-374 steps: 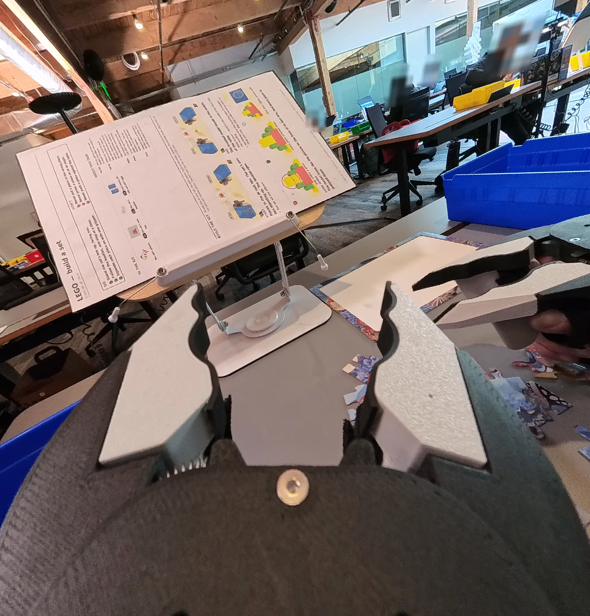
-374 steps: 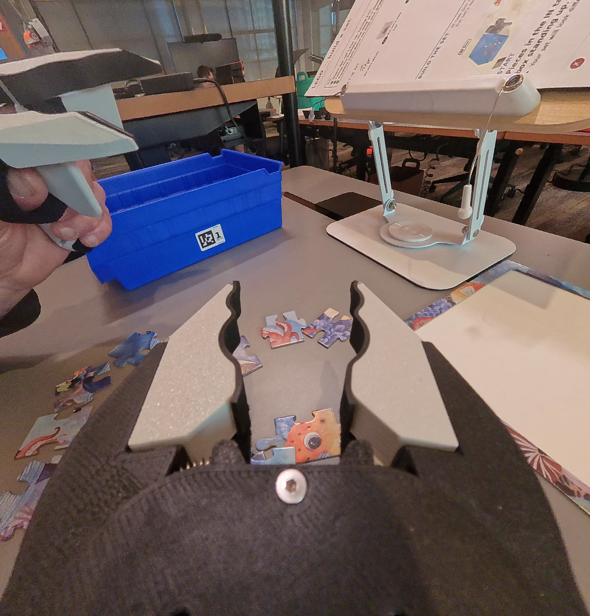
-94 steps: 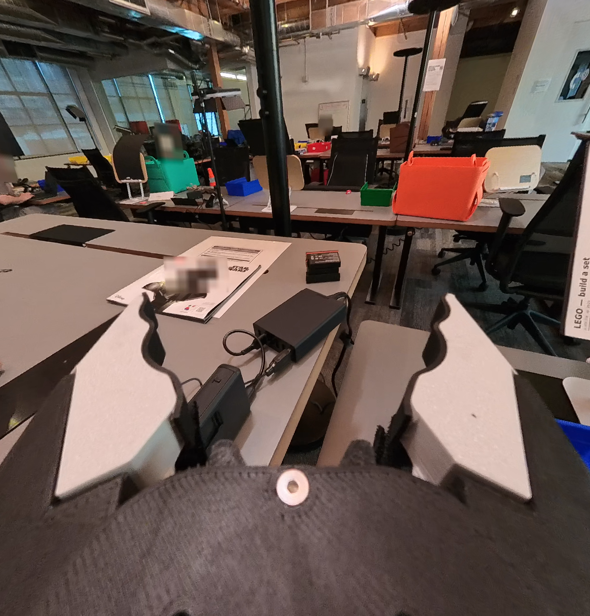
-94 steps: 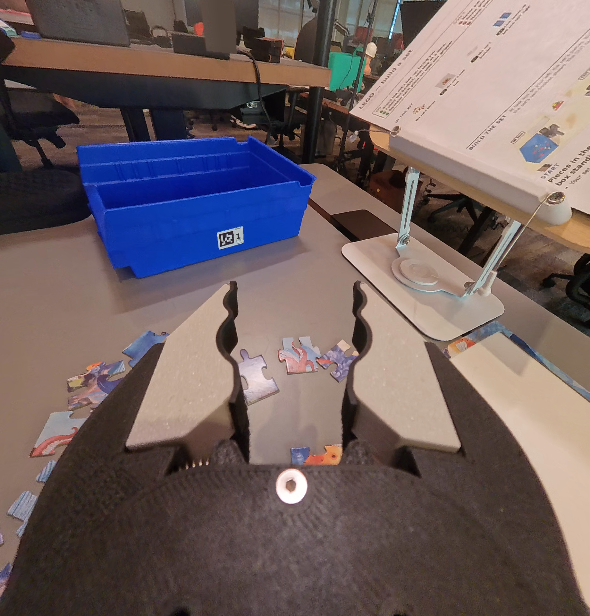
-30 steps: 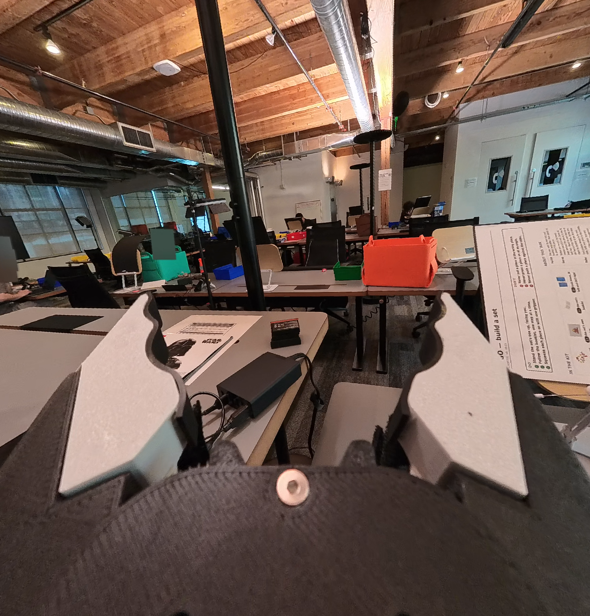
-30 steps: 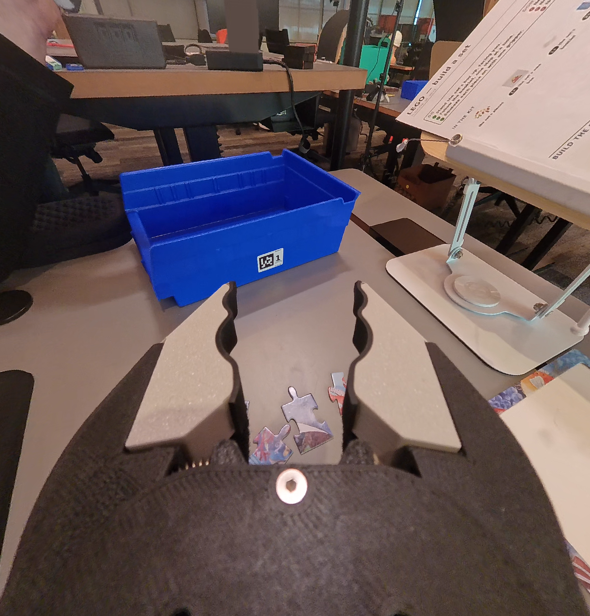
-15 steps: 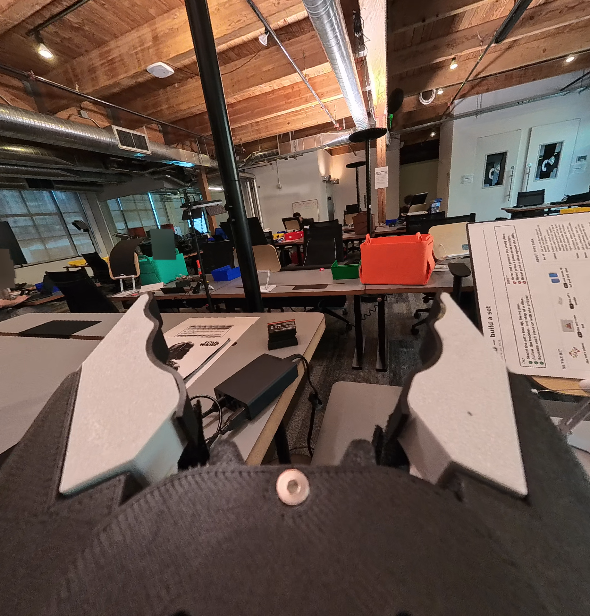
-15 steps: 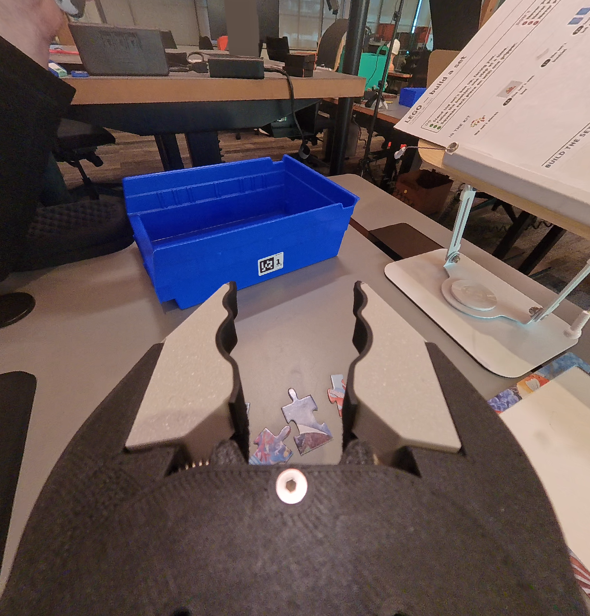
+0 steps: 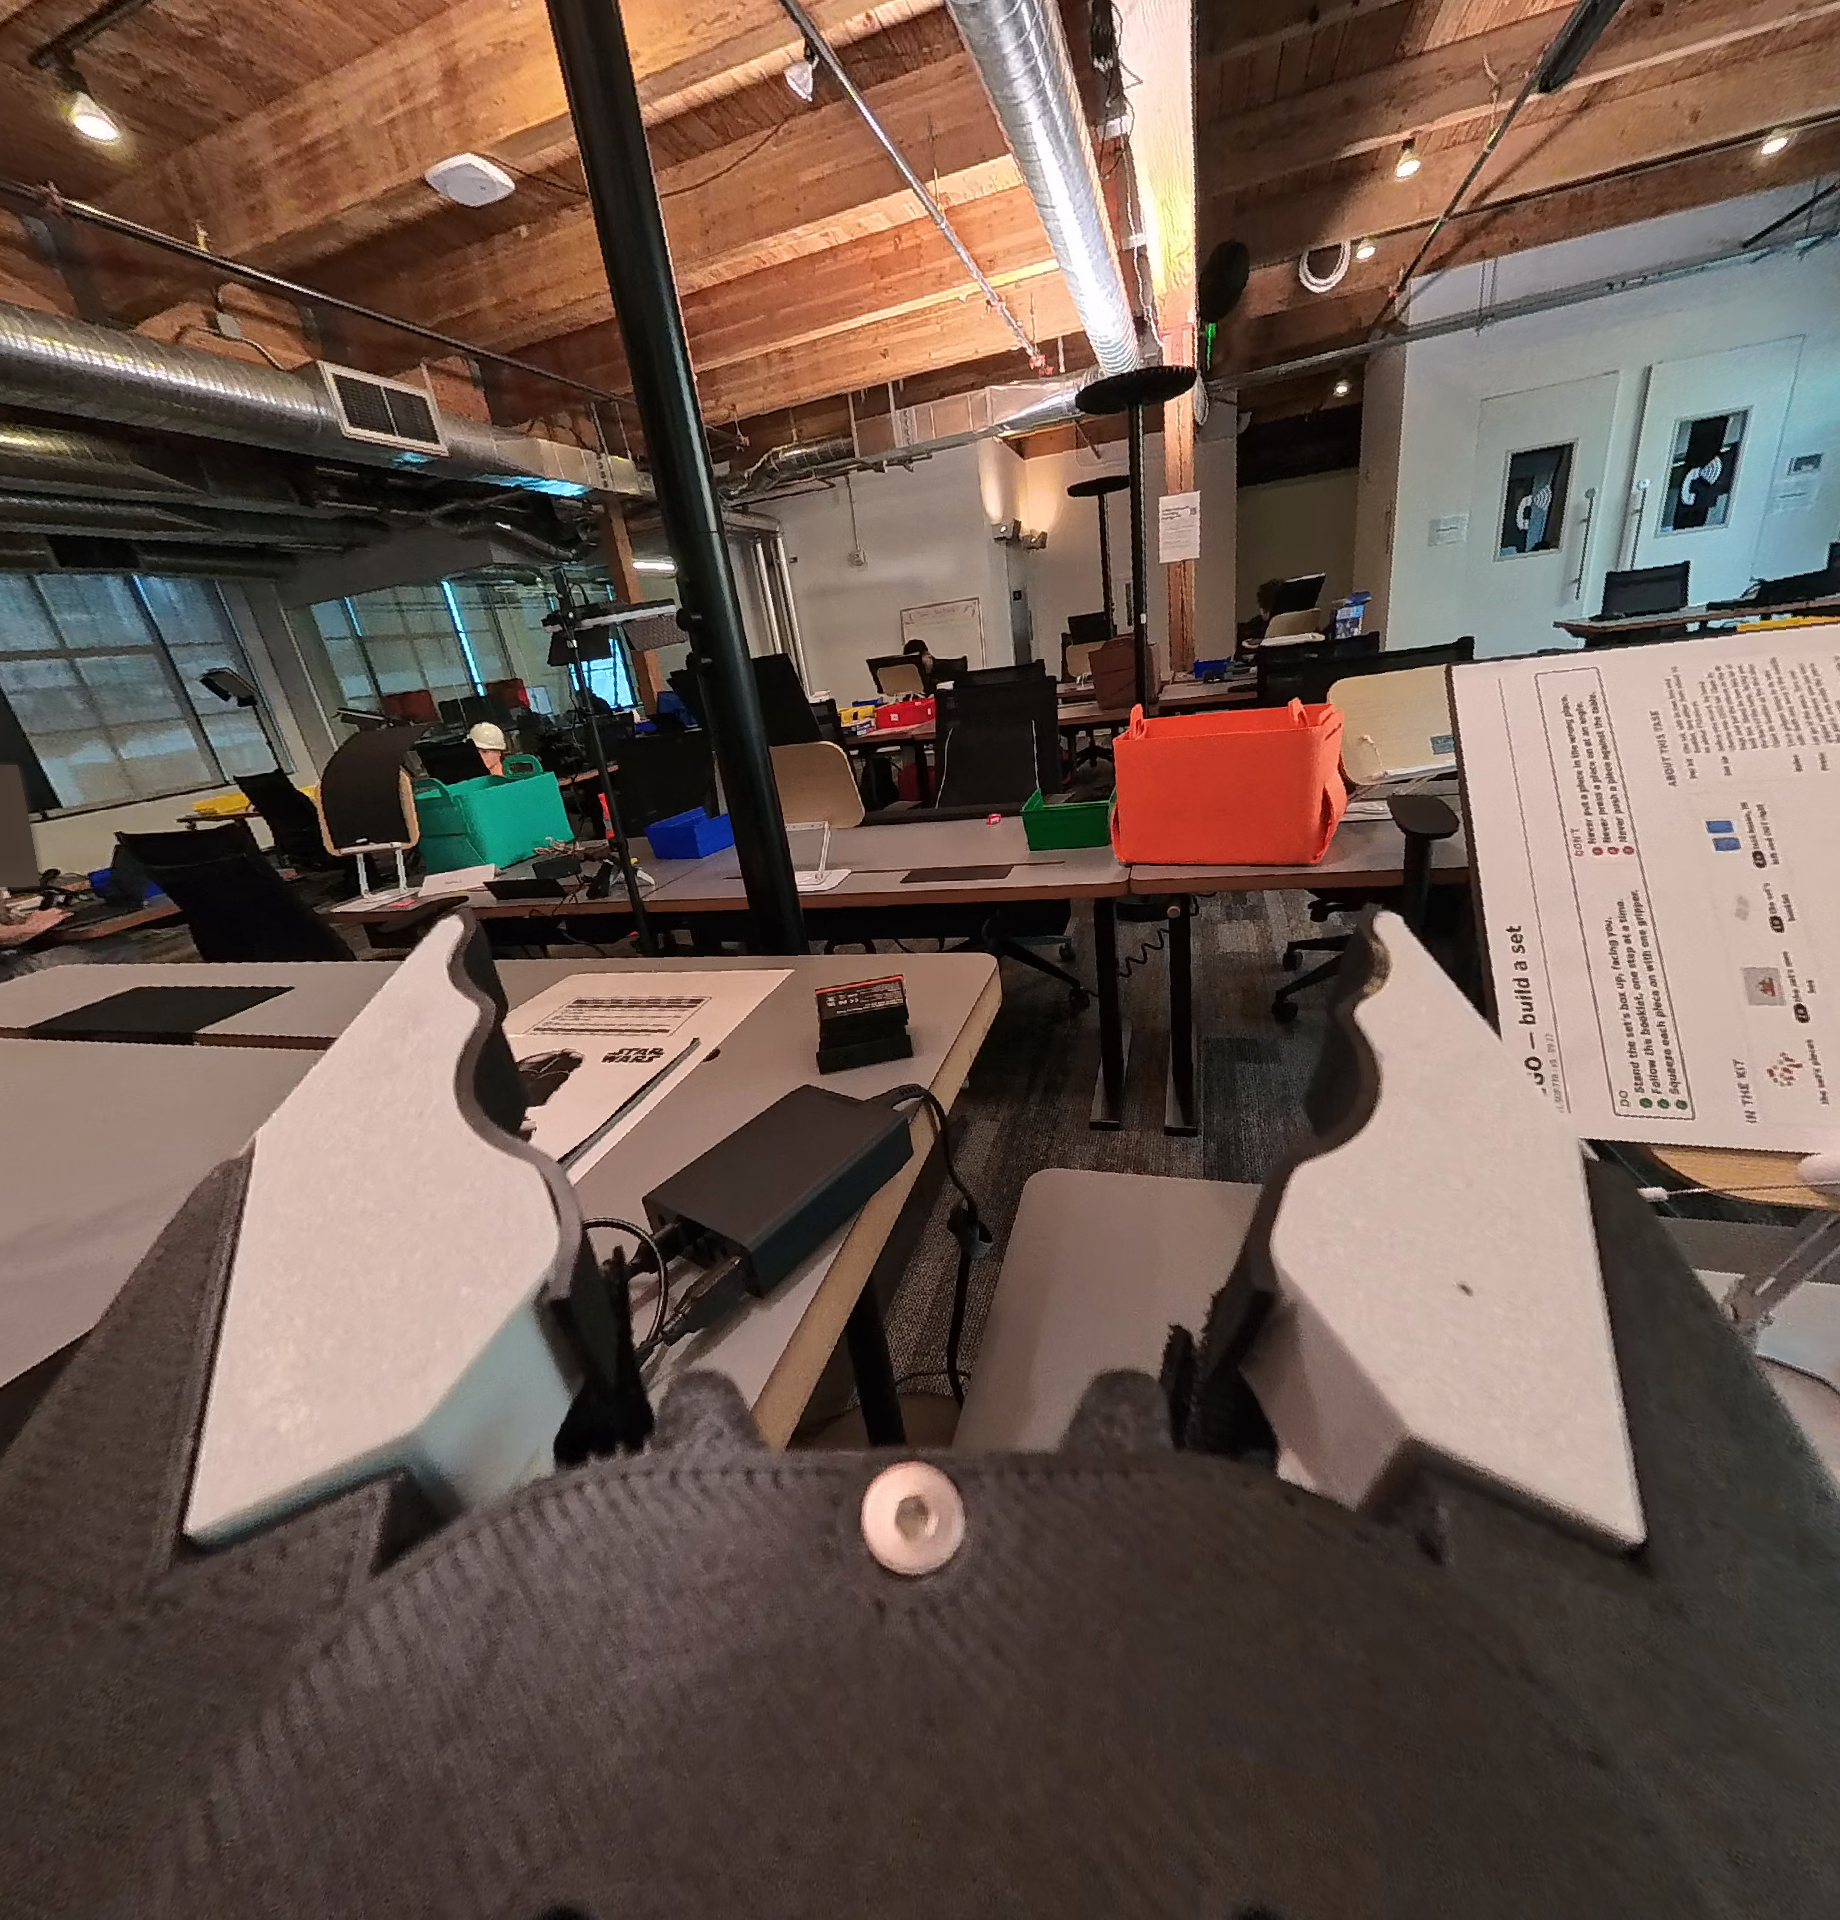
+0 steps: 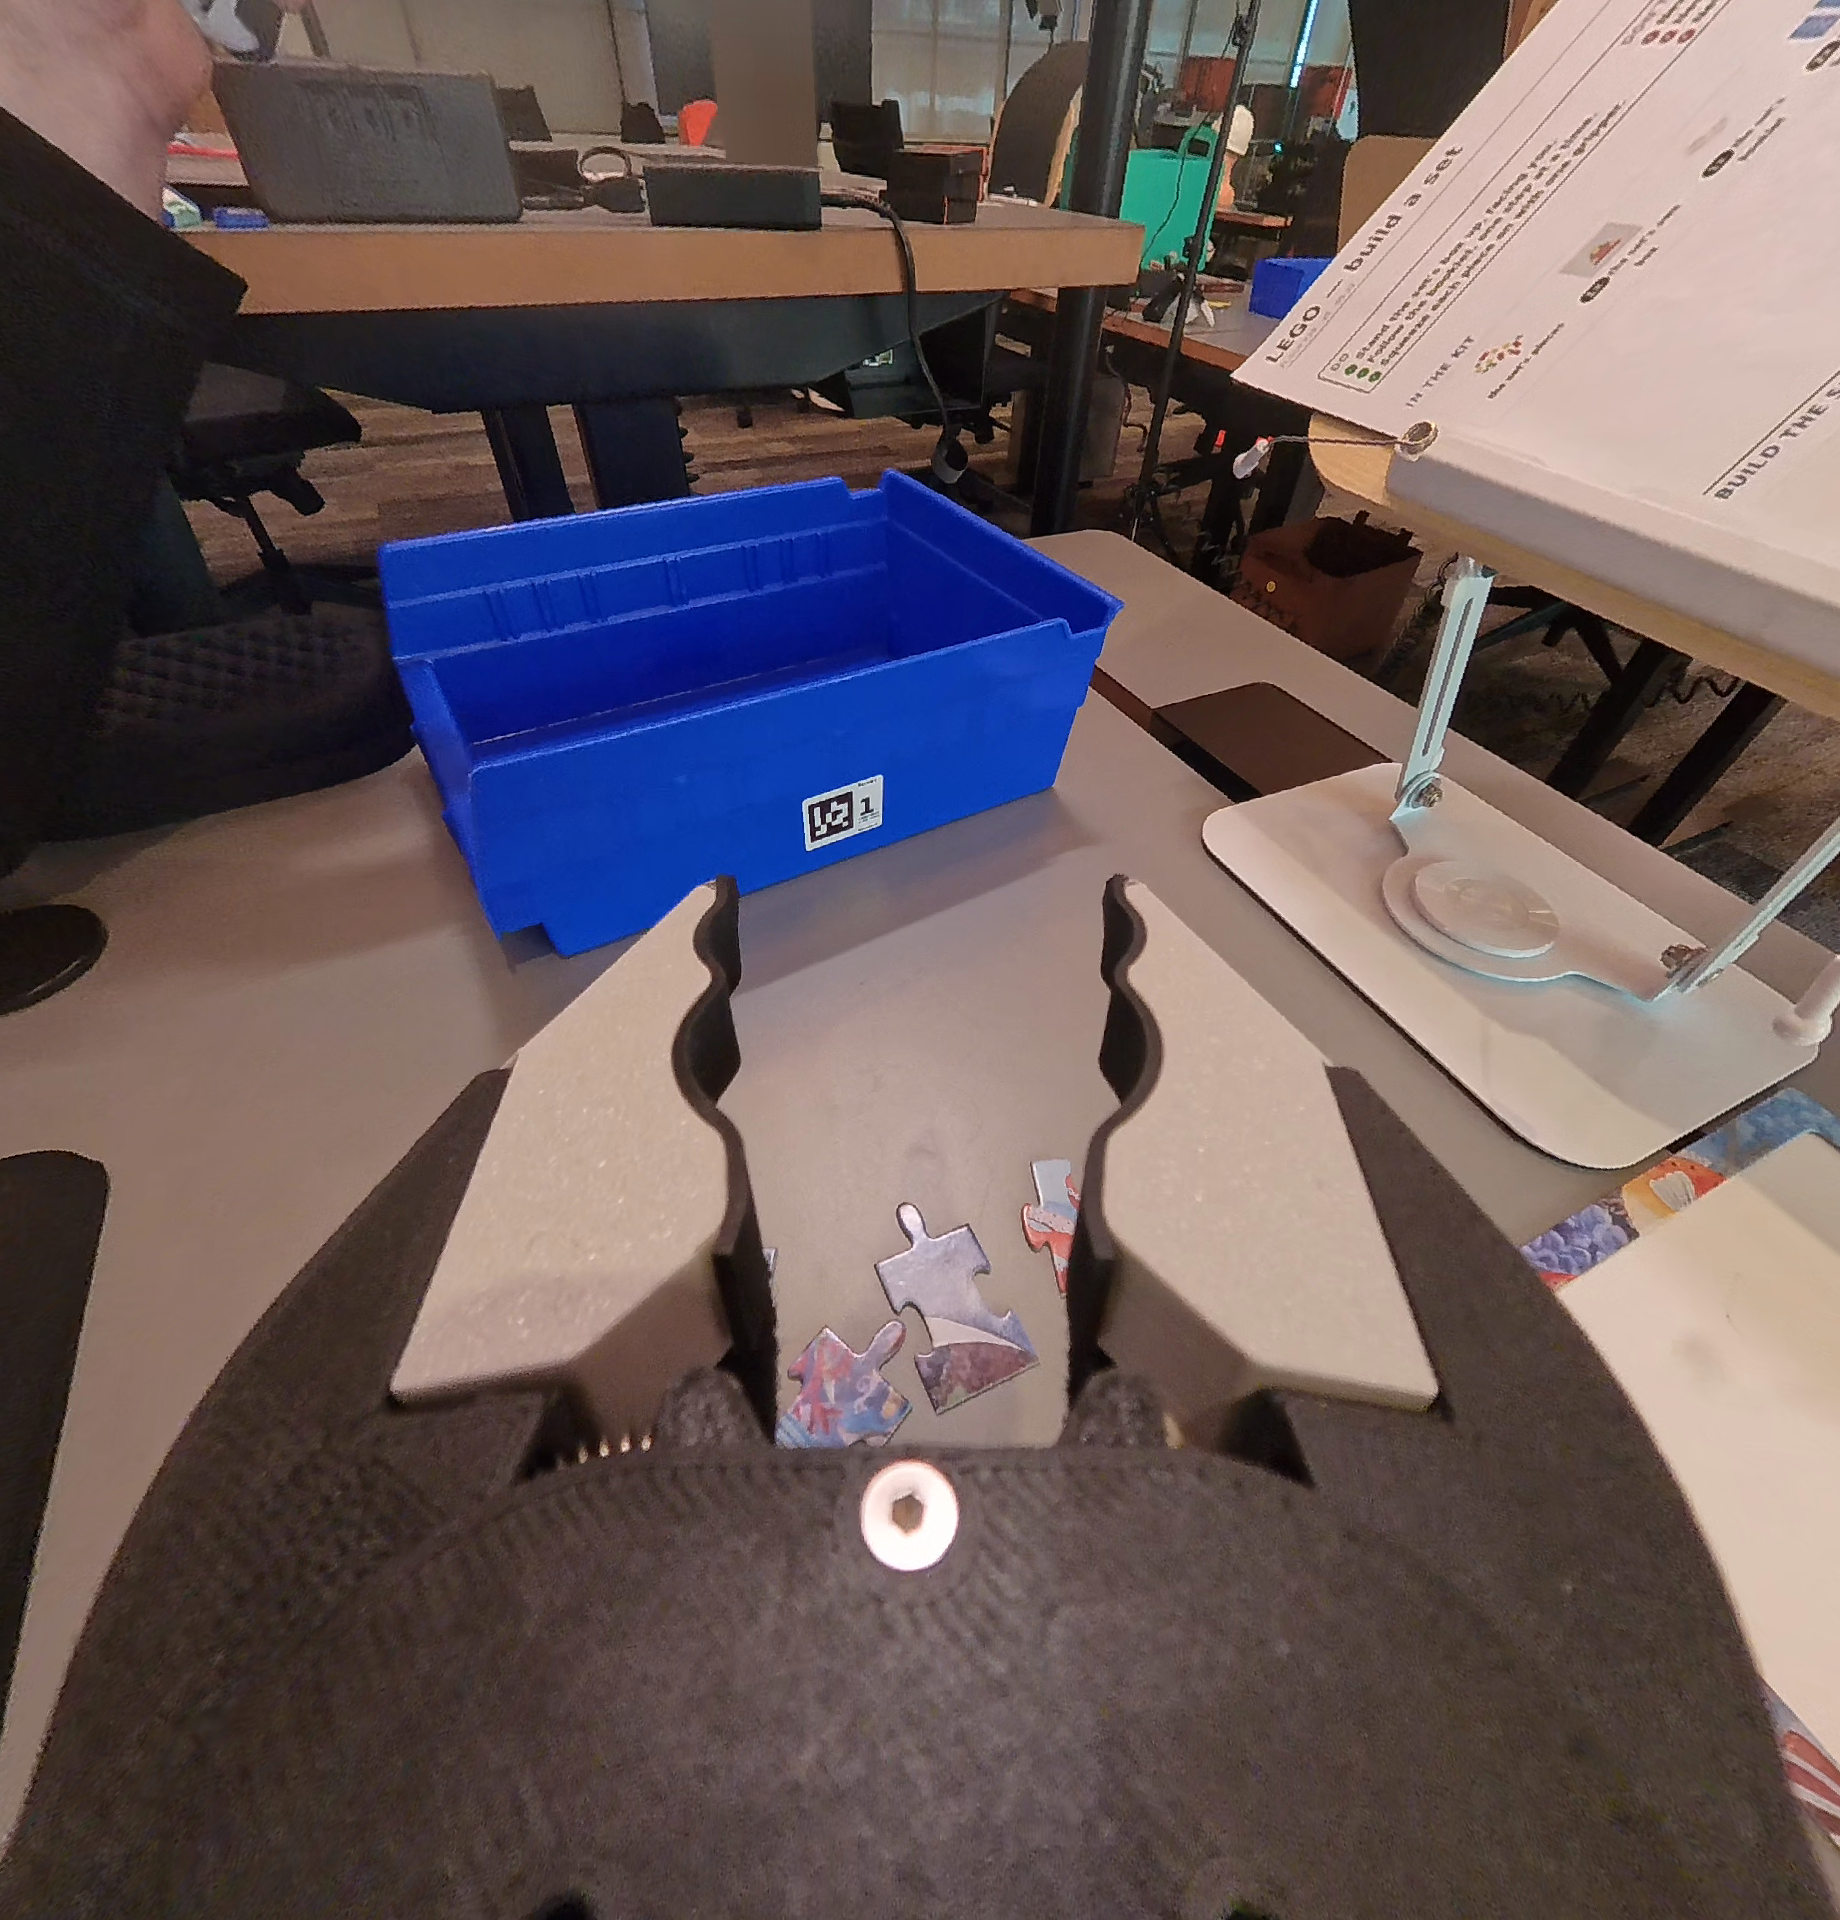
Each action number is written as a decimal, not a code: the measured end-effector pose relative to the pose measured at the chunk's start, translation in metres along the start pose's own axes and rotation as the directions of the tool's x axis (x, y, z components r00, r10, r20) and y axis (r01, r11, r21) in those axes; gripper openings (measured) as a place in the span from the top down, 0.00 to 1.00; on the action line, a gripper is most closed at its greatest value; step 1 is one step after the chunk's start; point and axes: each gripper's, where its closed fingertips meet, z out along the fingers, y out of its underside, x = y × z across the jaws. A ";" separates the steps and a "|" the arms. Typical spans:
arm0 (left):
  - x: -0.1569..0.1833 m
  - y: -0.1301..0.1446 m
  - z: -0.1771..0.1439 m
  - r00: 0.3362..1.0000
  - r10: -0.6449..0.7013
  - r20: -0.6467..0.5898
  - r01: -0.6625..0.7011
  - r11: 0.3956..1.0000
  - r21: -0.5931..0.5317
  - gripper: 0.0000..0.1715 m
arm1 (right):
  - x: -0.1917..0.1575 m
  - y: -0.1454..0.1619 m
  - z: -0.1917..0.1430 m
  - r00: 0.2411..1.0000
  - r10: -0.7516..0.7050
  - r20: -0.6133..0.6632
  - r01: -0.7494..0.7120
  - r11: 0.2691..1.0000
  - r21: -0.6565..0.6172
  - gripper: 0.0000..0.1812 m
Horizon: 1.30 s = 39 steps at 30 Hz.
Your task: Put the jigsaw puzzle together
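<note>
In the right wrist view, my right gripper point(image 10: 921, 899) is open and empty above the grey table point(image 10: 272, 997). Three loose puzzle pieces lie under it: a grey-blue piece point(image 10: 952, 1314), a pink-blue piece point(image 10: 843, 1392) and a piece point(image 10: 1046, 1210) partly hidden by the right finger. The puzzle board point(image 10: 1747, 1340), cream with a coloured border, lies at the right edge. My left gripper point(image 9: 916, 935) is wide open and empty, raised and pointing out across the room. No puzzle piece shows in the left wrist view.
An empty blue bin point(image 10: 729, 686) stands on the table beyond the pieces. A white book stand point(image 10: 1498, 966) holds an instruction sheet point(image 10: 1622, 249) at the right; the sheet also shows in the left wrist view point(image 9: 1705, 883). A neighbouring desk point(image 9: 95, 1143) carries a black power brick point(image 9: 781, 1184). The grey-blue piece point(image 10: 952, 1314) is closer to my right gripper, around 15 cm from its tips; the left tips are 55 cm off.
My left gripper has swung away from the puzzle table and tilted up toward the room. My right gripper has moved forward over the pieces toward the blue bin. Both stay open.
</note>
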 end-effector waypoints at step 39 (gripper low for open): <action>0.247 0.058 -0.057 0.921 0.110 -0.373 -0.162 0.981 -0.110 0.13 | -0.005 -0.021 -0.016 0.999 -0.009 0.038 0.006 0.998 0.061 0.62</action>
